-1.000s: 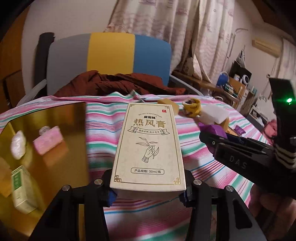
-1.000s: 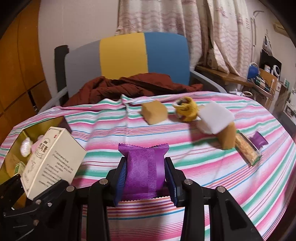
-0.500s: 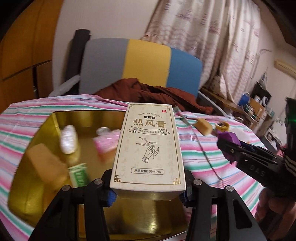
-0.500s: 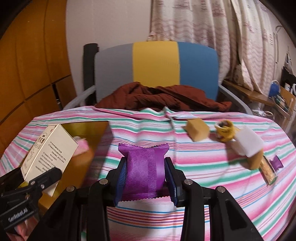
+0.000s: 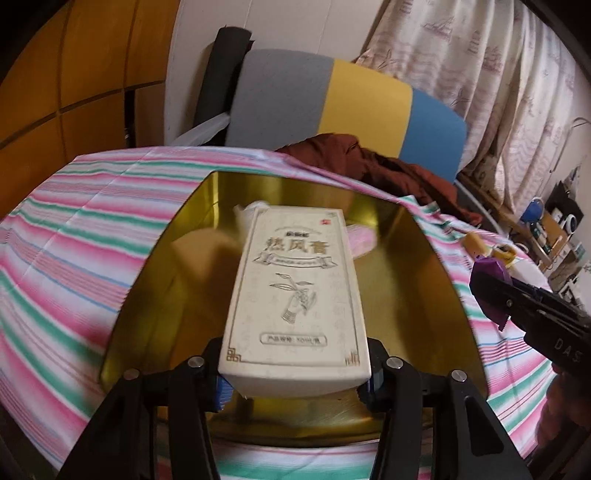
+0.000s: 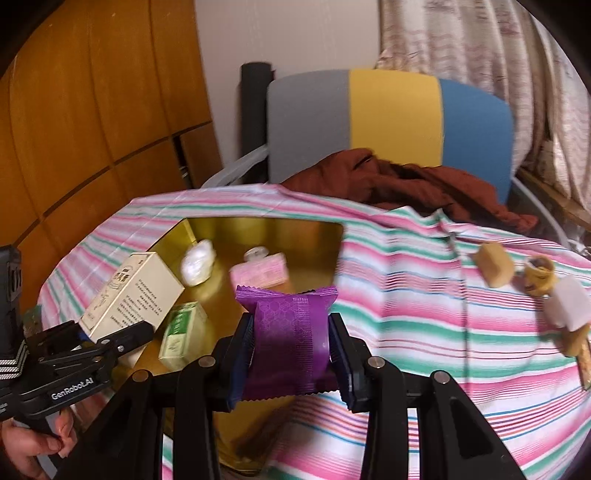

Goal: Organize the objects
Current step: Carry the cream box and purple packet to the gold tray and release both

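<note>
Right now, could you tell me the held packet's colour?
Purple packet, clearest in the right wrist view.

A lived-in room under warm, dim light, as we see it.

At upper left we find orange wood panelling (image 6: 85,122) beside a pale wall (image 5: 280,26); a chair back (image 6: 391,118) in grey, yellow and blue stands at centre with a rust-brown garment (image 6: 406,181) heaped on it, patterned curtains (image 5: 480,62) hang at upper right, and a cluttered shelf (image 5: 546,229) sits at the right edge.
</note>
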A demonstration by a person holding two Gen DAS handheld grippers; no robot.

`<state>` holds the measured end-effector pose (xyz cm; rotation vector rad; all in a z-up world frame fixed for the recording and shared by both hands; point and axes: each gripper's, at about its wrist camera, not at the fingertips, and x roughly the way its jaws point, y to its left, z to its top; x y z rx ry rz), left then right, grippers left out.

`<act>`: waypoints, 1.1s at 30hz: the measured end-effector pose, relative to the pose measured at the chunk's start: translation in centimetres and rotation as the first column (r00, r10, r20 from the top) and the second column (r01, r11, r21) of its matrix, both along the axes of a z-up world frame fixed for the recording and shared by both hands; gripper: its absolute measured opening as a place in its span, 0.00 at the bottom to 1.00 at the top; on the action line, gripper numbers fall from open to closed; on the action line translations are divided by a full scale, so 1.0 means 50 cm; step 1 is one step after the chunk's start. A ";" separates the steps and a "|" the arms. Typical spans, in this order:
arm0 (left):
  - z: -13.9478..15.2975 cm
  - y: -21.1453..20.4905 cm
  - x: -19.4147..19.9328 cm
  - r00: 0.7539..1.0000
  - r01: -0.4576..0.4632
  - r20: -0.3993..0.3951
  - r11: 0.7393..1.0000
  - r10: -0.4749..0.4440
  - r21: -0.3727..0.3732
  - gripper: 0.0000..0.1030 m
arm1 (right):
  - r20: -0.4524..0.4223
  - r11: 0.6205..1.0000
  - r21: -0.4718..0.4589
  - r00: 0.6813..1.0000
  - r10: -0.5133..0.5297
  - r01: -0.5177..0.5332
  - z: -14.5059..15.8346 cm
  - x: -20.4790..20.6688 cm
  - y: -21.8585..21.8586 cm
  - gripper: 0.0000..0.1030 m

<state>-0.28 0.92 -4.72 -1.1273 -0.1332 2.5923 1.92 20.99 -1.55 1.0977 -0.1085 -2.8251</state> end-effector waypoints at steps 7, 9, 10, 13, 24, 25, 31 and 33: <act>-0.029 -0.027 0.002 0.999 -0.007 0.048 0.999 0.009 -0.038 0.51 | 0.061 0.997 -0.019 0.995 0.074 -0.073 -0.030 -0.020 -0.050 0.40; -0.032 -0.029 0.001 0.998 -0.010 0.058 0.999 0.012 -0.047 0.58 | 0.071 0.997 -0.023 0.995 0.077 -0.075 -0.035 -0.024 -0.055 0.44; -0.031 -0.031 0.001 0.998 -0.016 0.060 0.999 0.019 -0.043 0.69 | 0.073 0.997 -0.026 0.994 0.077 -0.075 -0.036 -0.024 -0.056 0.47; -0.018 -0.042 0.010 0.999 -0.039 0.034 0.999 0.038 0.012 0.87 | 0.071 0.997 -0.033 0.995 0.071 -0.069 -0.035 -0.022 -0.053 0.48; -0.005 -0.054 -0.009 0.989 -0.148 0.010 0.989 0.148 -0.019 0.95 | 0.040 0.997 -0.072 0.999 0.022 -0.019 -0.019 -0.005 -0.011 0.48; -0.010 -0.055 -0.019 0.986 -0.164 0.030 0.986 0.164 -0.020 0.94 | 0.037 0.997 -0.073 0.999 0.017 -0.014 -0.019 -0.005 -0.009 0.48; -0.027 -0.012 -0.053 0.991 -0.105 0.077 0.994 0.106 -0.017 0.67 | 0.032 0.996 -0.088 0.999 -0.012 0.015 -0.015 -0.002 0.009 0.48; -0.017 -0.010 -0.050 0.990 -0.129 0.054 0.992 0.130 -0.017 0.70 | 0.023 0.996 -0.087 1.000 -0.020 0.022 -0.011 0.004 0.018 0.48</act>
